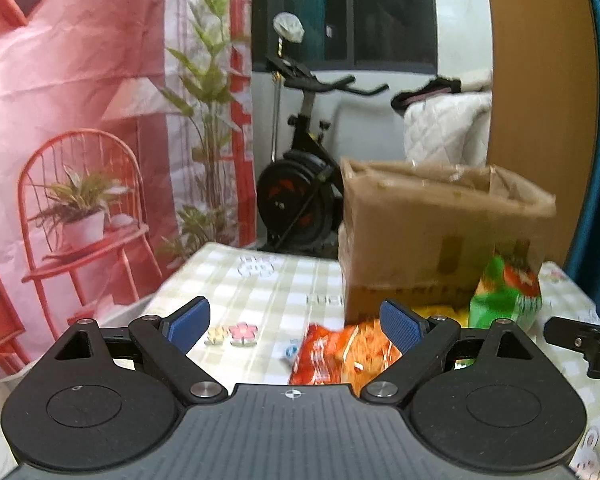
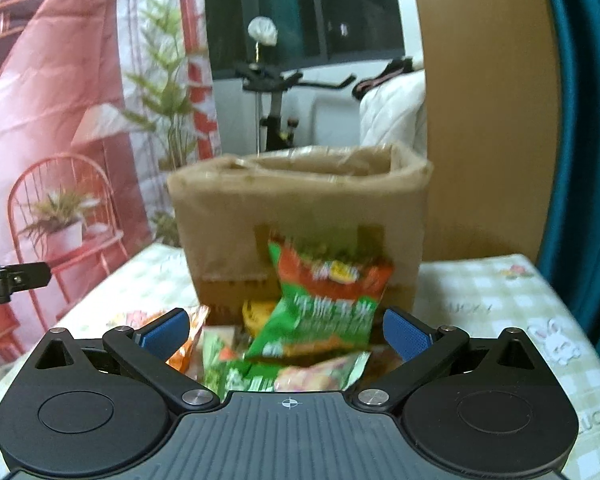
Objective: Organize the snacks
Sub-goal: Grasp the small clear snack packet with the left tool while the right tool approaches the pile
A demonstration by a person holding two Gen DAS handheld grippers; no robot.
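The snack packets are lying in a loose heap in the lower centre of both views, on the tabletop [image 2: 480, 292] against the front wall of the cardboard box [image 2: 300, 216]. A green packet [image 2: 328, 300] is leaning upright on that wall, a second green one [image 2: 284, 376] is lying flat in front, and an orange packet [image 1: 340, 356] is sitting to the left. They are crinkly, glossy film pouches, puffed and slippery; the box is soft, matte, open-topped card with sagging rims.

The left gripper [image 1: 296, 326] and the right gripper [image 2: 286, 334] are both standing wide open, fingers holding nothing. The likely trouble: blue ribbed fingers [image 2: 404, 338] pinching two overlapping pouches together, a slick pouch squirting out, or the leaning packet toppling when nudged. The checked tablecloth is looking smooth, so packets may slide.
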